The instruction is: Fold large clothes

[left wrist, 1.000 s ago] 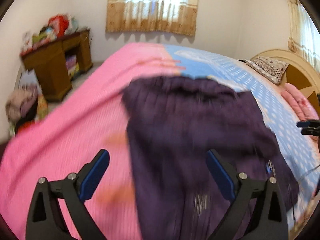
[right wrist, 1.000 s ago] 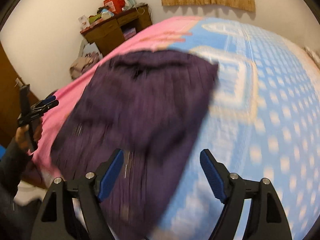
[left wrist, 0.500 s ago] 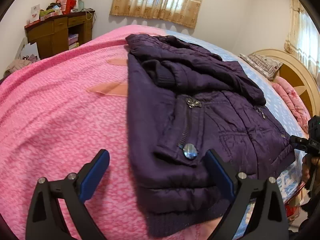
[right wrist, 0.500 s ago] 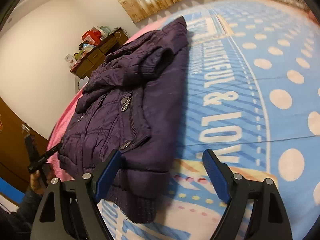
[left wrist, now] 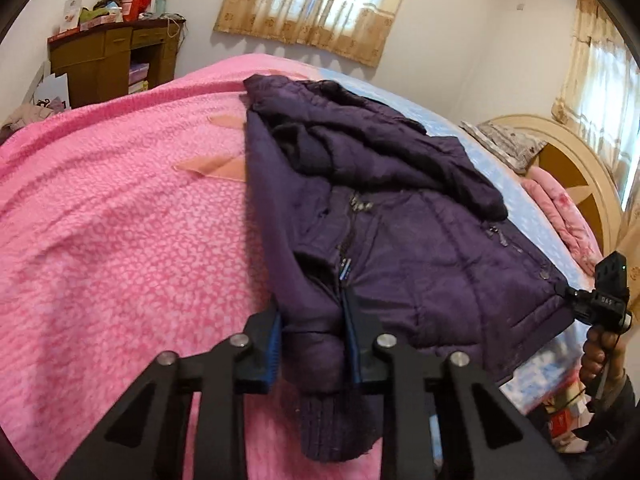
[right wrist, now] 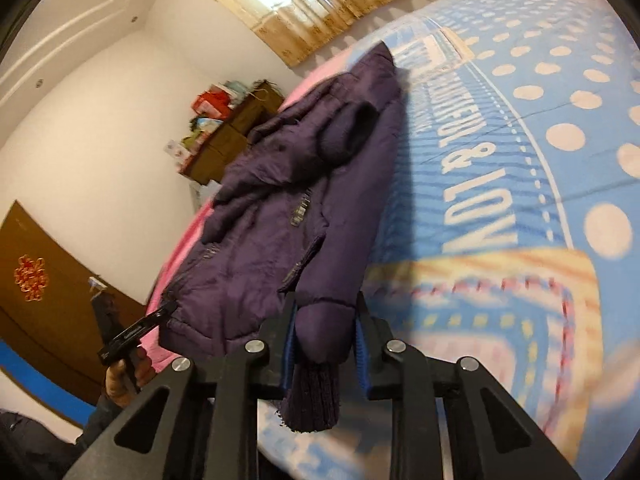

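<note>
A dark purple padded jacket [left wrist: 400, 208] lies zipped and face up on the bed, sleeves folded across its chest. My left gripper [left wrist: 310, 312] is at the hem's near left corner. Its jaws are closing, and the blue pads [left wrist: 274, 340] press the padded edge and ribbed band between them. In the right wrist view the same jacket [right wrist: 280, 208] stretches away. My right gripper [right wrist: 326, 312] is at the other hem corner, jaws closing, pads squeezing the fabric. Each gripper also shows at the far hem corner in the other's view: the right gripper [left wrist: 576, 300], the left gripper [right wrist: 160, 316].
The bed has a pink blanket [left wrist: 100, 220] on one half and a blue dotted sheet [right wrist: 520, 160] on the other. A wooden desk [left wrist: 108, 60] with clutter stands by the far wall. A headboard [left wrist: 576, 176], a pillow [left wrist: 504, 144] and a folded pink quilt [left wrist: 560, 212] lie right.
Both grippers came down and forward to the jacket's hem corners. Their jaws, wide open half a second ago, have closed onto the fabric.
</note>
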